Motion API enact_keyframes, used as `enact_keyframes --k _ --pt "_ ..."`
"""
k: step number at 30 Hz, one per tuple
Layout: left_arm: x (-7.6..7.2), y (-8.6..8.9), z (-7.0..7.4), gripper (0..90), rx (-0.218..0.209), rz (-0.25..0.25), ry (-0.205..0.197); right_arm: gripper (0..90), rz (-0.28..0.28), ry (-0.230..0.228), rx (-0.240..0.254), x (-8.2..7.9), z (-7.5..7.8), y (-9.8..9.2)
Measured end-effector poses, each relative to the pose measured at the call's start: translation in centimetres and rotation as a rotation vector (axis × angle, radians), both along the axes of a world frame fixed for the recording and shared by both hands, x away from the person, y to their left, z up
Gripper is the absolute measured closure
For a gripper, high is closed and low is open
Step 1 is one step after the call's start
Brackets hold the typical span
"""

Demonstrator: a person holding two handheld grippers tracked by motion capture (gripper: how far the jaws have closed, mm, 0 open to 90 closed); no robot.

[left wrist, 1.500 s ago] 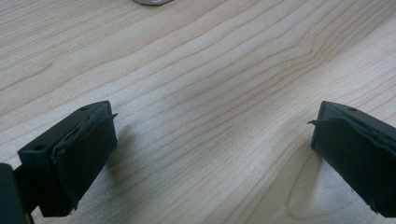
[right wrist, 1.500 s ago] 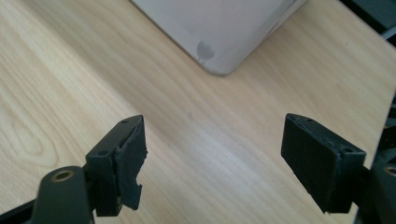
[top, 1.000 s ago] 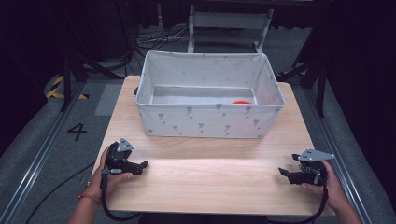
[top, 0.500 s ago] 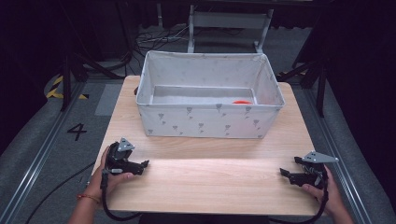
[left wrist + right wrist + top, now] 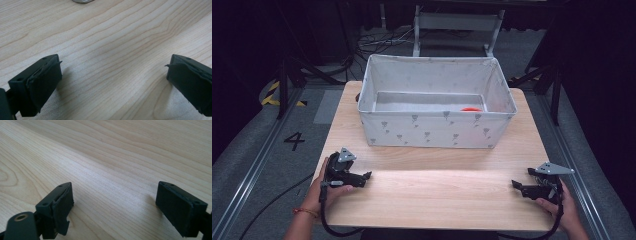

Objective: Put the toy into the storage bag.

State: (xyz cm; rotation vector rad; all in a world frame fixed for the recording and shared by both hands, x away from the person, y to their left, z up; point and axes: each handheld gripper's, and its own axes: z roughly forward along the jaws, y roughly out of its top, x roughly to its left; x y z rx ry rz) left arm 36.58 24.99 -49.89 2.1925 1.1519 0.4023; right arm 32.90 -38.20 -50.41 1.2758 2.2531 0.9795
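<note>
With both my left gripper [image 5: 362,177] and right gripper [image 5: 518,186] spread wide and empty, the fabric bin [image 5: 437,131] lies ahead across the table [image 5: 437,200], its orange thing [image 5: 471,108] nearer my right.

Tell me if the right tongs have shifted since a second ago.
Yes, slightly. The right tongs slid toward the table's near edge, away from the fabric box.

desk [image 5: 437,195] pale wood, wavy grain lines. fabric bin [image 5: 432,131] at the desk's far half light grey-white with small grey tree-like prints; inside the bin a red-orange thing [image 5: 471,108], mostly hidden. left gripper [image 5: 362,177] and right gripper [image 5: 518,186] black, each topped by a grey plate; jaws matte black. floor [image 5: 294,141] left of the desk grey with a black "4", and yellow-black stripes farther back.
</note>
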Motion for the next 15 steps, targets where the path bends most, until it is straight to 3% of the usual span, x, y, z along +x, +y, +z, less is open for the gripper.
enact_keyframes --k 15 --pt "-0.01 0.0 0.0 0.1 0.0 0.001 0.0 14.9 -0.006 -0.002 -0.002 -0.05 0.0 0.04"
